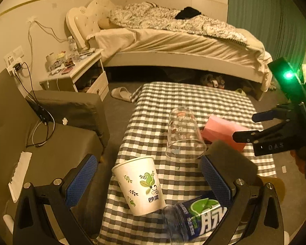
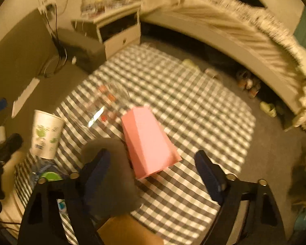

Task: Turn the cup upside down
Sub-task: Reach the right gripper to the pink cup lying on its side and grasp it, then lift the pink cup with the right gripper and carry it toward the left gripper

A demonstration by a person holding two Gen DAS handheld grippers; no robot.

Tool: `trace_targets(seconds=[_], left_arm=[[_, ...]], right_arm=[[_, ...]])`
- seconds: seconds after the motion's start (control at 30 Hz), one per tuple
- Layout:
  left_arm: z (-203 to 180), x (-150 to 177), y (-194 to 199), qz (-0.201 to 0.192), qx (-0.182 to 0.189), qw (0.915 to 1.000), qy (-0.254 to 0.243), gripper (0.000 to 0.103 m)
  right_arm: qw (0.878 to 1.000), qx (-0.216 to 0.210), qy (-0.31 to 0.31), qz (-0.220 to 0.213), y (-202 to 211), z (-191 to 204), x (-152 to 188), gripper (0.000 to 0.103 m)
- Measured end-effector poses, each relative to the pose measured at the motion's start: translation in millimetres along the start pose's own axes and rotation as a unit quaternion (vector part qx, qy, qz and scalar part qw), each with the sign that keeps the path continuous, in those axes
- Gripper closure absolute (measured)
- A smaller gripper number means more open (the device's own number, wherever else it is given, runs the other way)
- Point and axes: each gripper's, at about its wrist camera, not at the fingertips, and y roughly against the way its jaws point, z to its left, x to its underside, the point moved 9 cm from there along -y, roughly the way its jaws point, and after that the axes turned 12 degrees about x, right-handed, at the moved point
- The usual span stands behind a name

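A white paper cup [image 1: 139, 185] with green leaf print stands upright on the checkered tablecloth [image 1: 173, 94], between my left gripper's open fingers; it also shows in the right wrist view [image 2: 46, 133]. My left gripper [image 1: 149, 181] is open and empty around it, not touching. A clear glass [image 1: 183, 134] stands upside down behind it. A pink faceted cup [image 2: 148, 140] stands upside down between my right gripper's open fingers. My right gripper [image 2: 153, 171] is open; it shows in the left wrist view [image 1: 246, 126] beside the pink cup [image 1: 222, 130].
A water bottle [image 1: 195, 218] lies at the table's near edge. A dark grey object [image 1: 232, 159] sits by the left gripper's right finger. A sofa [image 1: 40, 143] is left of the table, a nightstand [image 1: 77, 73] and bed [image 1: 173, 40] beyond.
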Motion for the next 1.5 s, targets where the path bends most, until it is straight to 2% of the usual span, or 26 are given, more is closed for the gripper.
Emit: trace_targets(seconds=[0.2, 0.33, 0.57, 0.83, 0.9, 1.03, 1.27, 1.43, 1.5], left_arm=[[4, 4, -22, 0.02, 0.0, 0.9998, -0.001, 0.0], [5, 5, -32, 0.027, 0.001, 0.9996, -0.002, 0.0], [3, 5, -37, 0.032, 0.004, 0.9995, -0.002, 0.0], [-9, 1, -10, 0.011, 0.016, 0.9998, -0.004, 0.0], [-12, 0, -1, 0.003, 0.02, 0.9998, -0.005, 0.0], [-15, 4, 21, -0.012, 0.027, 0.9995, -0.009, 0.0], [-6, 12, 50, -0.03, 0.025, 0.9992, -0.004, 0.0], [-4, 16, 59, -0.036, 0.026, 0.999, -0.003, 0.0], [-2, 20, 60, -0.036, 0.024, 0.9991, -0.007, 0.0]], right_arm=[[0.998, -0.046, 0.007, 0.035, -41, 2, -3, 0.027], [0.995, -0.088, -0.002, 0.043, -54, 7, -9, 0.029], [0.99, -0.129, -0.033, 0.039, -46, 4, -9, 0.036], [0.994, -0.086, -0.071, 0.001, 15, -24, -3, 0.044], [0.994, -0.081, -0.075, 0.0, 26, -23, 4, 0.046], [0.995, -0.044, -0.084, 0.003, 34, -20, 26, 0.047], [0.996, -0.006, -0.082, -0.022, 76, -19, 30, 0.051], [0.997, 0.036, -0.07, -0.003, 63, -17, 48, 0.052], [0.996, 0.033, -0.084, 0.009, 52, -19, 58, 0.052]])
